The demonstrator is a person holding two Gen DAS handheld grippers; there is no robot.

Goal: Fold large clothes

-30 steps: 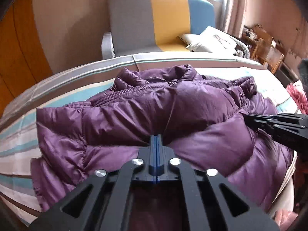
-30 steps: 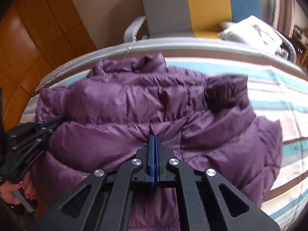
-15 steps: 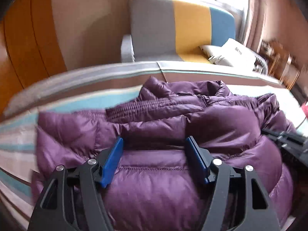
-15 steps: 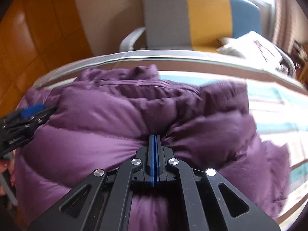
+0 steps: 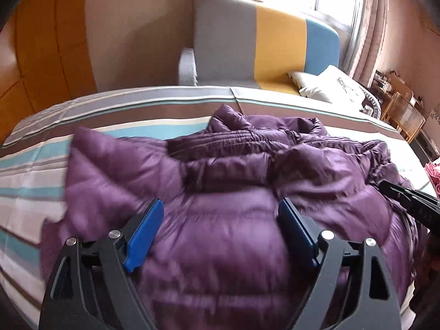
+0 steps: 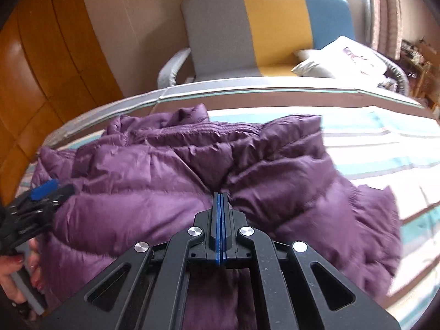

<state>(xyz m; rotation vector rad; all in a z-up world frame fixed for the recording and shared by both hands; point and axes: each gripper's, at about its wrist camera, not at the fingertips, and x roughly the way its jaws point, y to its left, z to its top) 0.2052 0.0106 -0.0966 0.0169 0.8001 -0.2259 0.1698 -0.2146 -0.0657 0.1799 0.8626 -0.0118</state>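
A puffy purple down jacket (image 5: 233,170) lies bunched on a striped bed (image 5: 41,170). My left gripper (image 5: 220,220) hovers over its near bulge with the jaws still opening. The blue pads (image 5: 145,231) stand wide on either side of the fabric and do not press it. In the right wrist view, the jacket (image 6: 154,181) puckers into a fold where my right gripper (image 6: 221,196) is shut on it. The left gripper (image 6: 44,192) shows at that view's left edge, with a hand (image 6: 16,264) holding it. The right gripper (image 5: 407,200) enters the left wrist view from the right.
Behind the bed (image 6: 385,143) stands a grey, yellow and blue sofa (image 5: 255,46) with a white pillow (image 5: 330,88). Orange wooden panels (image 5: 41,63) line the left wall. A wicker chair (image 5: 404,115) and a pink item (image 5: 433,173) sit at the right.
My left gripper went from shut on a jacket fold to wide open, letting the fold go. The right gripper stayed shut on its fold and pushed it a little forward and down.
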